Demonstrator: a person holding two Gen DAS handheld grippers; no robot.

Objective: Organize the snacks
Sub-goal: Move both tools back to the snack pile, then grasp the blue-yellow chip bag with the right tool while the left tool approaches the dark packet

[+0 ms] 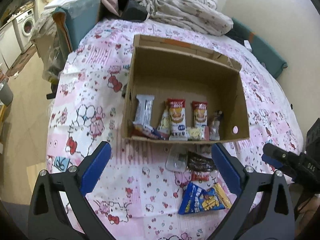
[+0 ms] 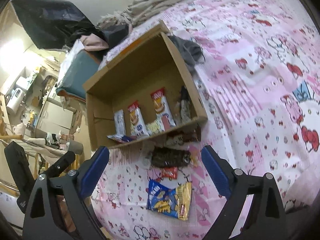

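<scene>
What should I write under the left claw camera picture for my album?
Open left claw above a pink cartoon bedsheet, facing a cardboard box of snacks, a blue snack bag still outside.

We see a matt brown cardboard box (image 1: 236, 92) on a soft printed cotton sheet (image 1: 96, 92). The snack packets (image 1: 177, 118) inside it are glossy plastic film, as is the blue and yellow bag (image 2: 170, 200). Our grippers' fingers (image 1: 96, 168) look like matt blue plastic on black frames with shiny metal screws.

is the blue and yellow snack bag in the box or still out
Out. The blue and yellow snack bag lies on the bedspread, in front of the cardboard box.
</scene>
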